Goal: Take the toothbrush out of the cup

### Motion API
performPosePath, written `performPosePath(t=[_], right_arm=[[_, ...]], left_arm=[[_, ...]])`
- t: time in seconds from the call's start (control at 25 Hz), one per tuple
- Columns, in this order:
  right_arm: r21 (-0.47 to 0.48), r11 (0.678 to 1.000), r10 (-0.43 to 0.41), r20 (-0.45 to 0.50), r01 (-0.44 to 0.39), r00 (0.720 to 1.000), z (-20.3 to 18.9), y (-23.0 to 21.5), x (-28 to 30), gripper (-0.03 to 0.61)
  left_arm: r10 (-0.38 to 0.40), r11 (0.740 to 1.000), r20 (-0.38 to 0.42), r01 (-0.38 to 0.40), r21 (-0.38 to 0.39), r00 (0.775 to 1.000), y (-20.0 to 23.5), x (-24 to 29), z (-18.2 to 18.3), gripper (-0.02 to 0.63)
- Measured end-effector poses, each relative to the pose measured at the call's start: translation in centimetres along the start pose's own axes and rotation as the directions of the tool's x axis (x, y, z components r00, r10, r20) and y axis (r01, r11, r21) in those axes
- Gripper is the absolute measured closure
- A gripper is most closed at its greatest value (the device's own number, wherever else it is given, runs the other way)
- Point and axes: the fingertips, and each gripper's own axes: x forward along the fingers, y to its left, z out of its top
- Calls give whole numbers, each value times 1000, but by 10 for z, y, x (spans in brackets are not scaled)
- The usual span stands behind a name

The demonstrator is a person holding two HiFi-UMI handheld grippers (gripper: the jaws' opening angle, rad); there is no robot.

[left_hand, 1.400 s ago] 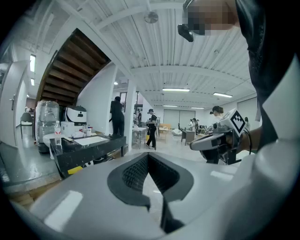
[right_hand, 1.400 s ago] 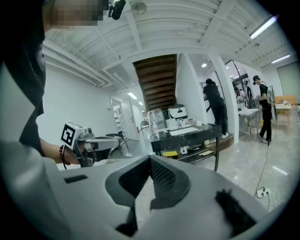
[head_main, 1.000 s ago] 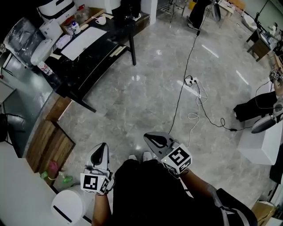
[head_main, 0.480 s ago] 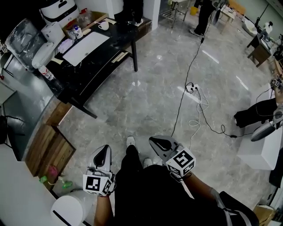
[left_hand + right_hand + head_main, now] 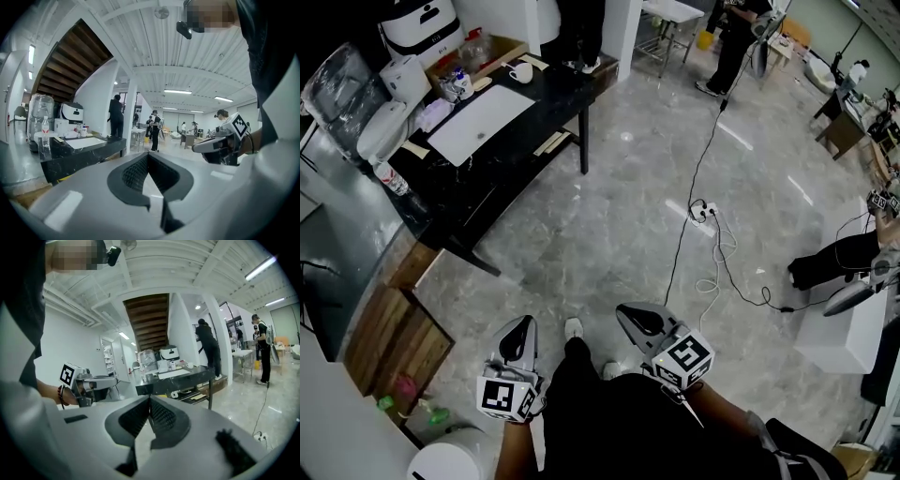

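The person is standing on a grey marble floor (image 5: 609, 216) and is holding both tools low, close to the body.

Left gripper (image 5: 523, 324): it is pointing toward the far side of the room. In the left gripper view its jaws are lying together, the tips meeting in one line, and the left gripper (image 5: 148, 156) is gripping nothing and touching nothing.

Right gripper (image 5: 629, 314): it is sitting just right of the left one, apart from it, and is angling far-left. In the right gripper view the jaws of the right gripper (image 5: 150, 400) are pressing against each other, with nothing between them.

Task item: a white cup (image 5: 518, 72) is standing at the far end of a black table (image 5: 502, 155) at the far left, well apart from both tools. A white mat (image 5: 481, 122) is lying on the table near the cup. The toothbrush is too small to make out at this range.

A black cable (image 5: 698, 155) is running across the floor to a power strip (image 5: 701, 210) at the right.
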Motion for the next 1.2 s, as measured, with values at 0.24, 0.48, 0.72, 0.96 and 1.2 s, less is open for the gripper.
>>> performPosePath(t=[0.24, 0.48, 0.72, 0.96, 1.2], right_arm=[[-30, 997, 77, 1, -77, 997, 25, -4, 67, 565], [-64, 995, 81, -5, -81, 997, 45, -18, 122, 565], [-55, 996, 71, 1, -71, 997, 58, -35, 153, 565], [-72, 997, 21, -6, -21, 1000, 66, -48, 171, 565], [-30, 999, 15, -2, -15, 1000, 70, -55, 176, 565]], left_arm=[[22, 999, 7, -22, -28, 1000, 56, 27, 7, 604], [22, 1000, 14, -21, -21, 1000, 105, 56, 17, 604], [-29, 999, 12, 30, -18, 999, 127, 87, 25, 604], [-61, 998, 20, 61, -20, 998, 145, 105, 30, 604], [-77, 997, 14, 77, -17, 997, 155, 116, 35, 604]])
